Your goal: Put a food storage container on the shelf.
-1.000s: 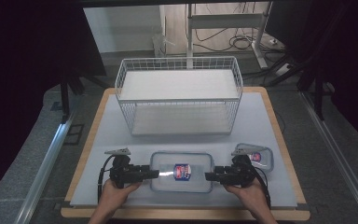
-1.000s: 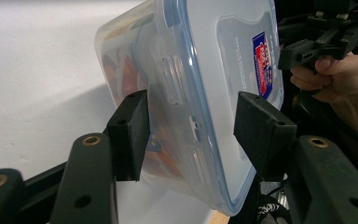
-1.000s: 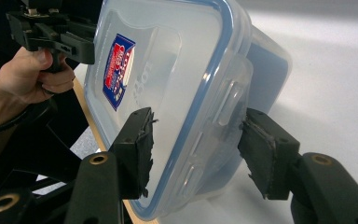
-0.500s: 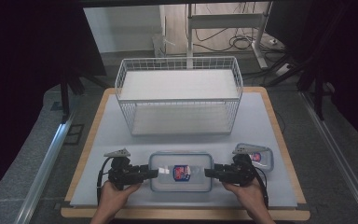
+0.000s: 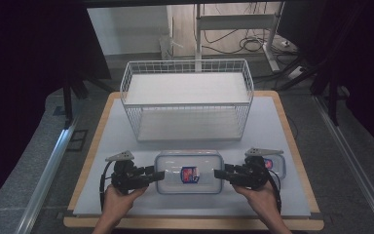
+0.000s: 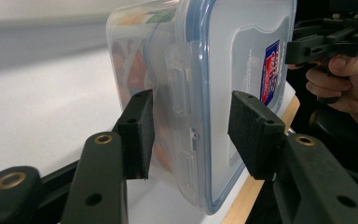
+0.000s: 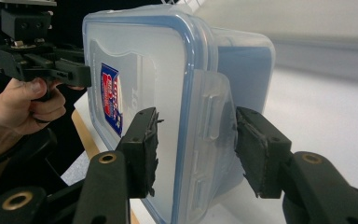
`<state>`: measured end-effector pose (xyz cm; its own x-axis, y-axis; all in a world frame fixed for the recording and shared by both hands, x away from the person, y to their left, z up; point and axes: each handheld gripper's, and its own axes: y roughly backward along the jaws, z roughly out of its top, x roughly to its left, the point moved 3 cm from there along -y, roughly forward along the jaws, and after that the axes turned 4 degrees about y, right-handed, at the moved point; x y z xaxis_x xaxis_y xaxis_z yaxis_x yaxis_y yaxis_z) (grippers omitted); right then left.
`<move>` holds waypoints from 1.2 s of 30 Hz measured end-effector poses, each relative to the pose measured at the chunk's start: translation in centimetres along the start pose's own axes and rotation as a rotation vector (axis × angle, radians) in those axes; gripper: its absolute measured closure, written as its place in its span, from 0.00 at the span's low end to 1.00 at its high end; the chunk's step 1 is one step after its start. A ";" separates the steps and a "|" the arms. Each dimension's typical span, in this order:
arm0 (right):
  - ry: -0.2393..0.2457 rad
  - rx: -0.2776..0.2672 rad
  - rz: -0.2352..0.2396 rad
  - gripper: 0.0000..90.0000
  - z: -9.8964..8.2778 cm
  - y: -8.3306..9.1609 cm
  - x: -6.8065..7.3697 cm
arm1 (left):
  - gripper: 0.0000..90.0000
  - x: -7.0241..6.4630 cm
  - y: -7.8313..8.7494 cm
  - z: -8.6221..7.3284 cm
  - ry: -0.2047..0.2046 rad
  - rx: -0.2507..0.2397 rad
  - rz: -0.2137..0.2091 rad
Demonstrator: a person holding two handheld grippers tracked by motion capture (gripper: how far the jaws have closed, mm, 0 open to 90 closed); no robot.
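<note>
Dark curtains and cabling ring our workspace, and at its middle lies a pale grey board with a wooden edge (image 5: 292,146) that serves as the table. On its near part sits the clear rectangular plastic food box with a blue-sealed snap lid and a small red-and-blue label (image 5: 189,171), lengthwise between our two hands.

We hold it from both short ends because it looks too long for one pair of jaws to span. Our left gripper (image 5: 152,174) pinches the left end: in the left gripper view one black pad (image 6: 137,133) presses the clear wall below the lid, while the other sits over the lid top by the latch flap, so the lid rim is caught between them. Its jaws have just been closing on that end. Our right gripper (image 5: 219,174) mirrors this, its jaws having just been closing too; in the right gripper view its worn foam pads (image 7: 258,149) clamp across the lid edge and flap.

Gripping over the latches should keep the lid shut and the load level as we raise it. Behind stands the white wire basket with a flat white shelf (image 5: 187,97), its open front facing us, likely where the box belongs. A smaller clear lidded container (image 5: 276,165) rests beside our right hand.
</note>
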<state>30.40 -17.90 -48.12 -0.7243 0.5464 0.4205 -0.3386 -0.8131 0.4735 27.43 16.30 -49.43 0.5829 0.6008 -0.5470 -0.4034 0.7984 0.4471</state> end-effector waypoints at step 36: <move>0.073 -0.099 0.027 0.57 9.1 1.7 0.7 | 0.59 -1.5 3.4 9.0 -0.048 -0.081 -0.006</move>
<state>34.78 -17.04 -40.00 -0.7747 0.5111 0.3724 -0.3735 -0.8450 0.3827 31.55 17.72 -40.74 0.6178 0.5946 -0.5146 -0.4544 0.8040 0.3835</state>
